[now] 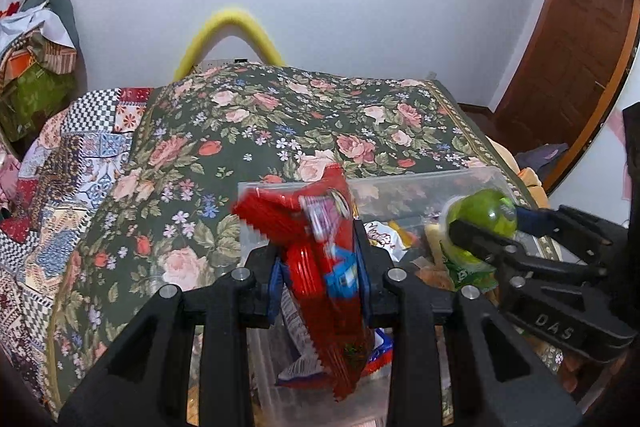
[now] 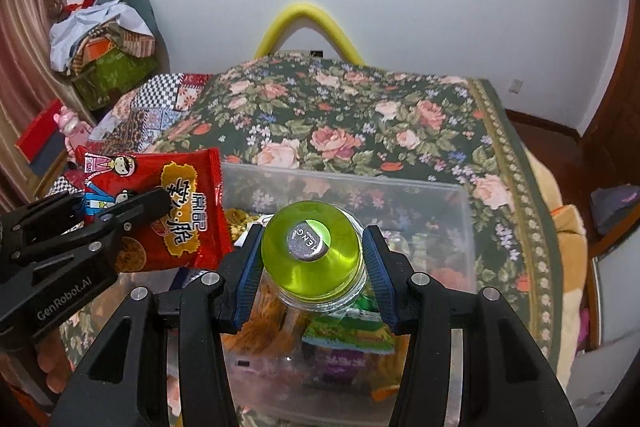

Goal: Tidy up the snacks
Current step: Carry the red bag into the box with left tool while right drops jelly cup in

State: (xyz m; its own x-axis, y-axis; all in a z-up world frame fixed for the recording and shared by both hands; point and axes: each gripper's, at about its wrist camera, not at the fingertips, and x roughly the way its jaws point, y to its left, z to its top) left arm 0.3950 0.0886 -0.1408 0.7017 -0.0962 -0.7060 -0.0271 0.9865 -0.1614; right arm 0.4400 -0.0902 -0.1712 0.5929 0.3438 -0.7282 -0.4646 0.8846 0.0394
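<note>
Over the clear plastic bin (image 2: 460, 211) on the floral bedspread (image 2: 360, 131), the left gripper (image 1: 320, 267) pinches a red snack packet (image 1: 320, 247) while the right gripper (image 2: 314, 259) clamps a green jelly cup (image 2: 312, 255), both above the loose snacks (image 2: 348, 331) already inside it.

Glossy crinkly red foil snack packet (image 2: 160, 211); clear smooth plastic green jelly cup (image 2: 314, 255); translucent plastic bin (image 2: 460, 227); matt floral cloth bedspread (image 1: 280, 123).
</note>
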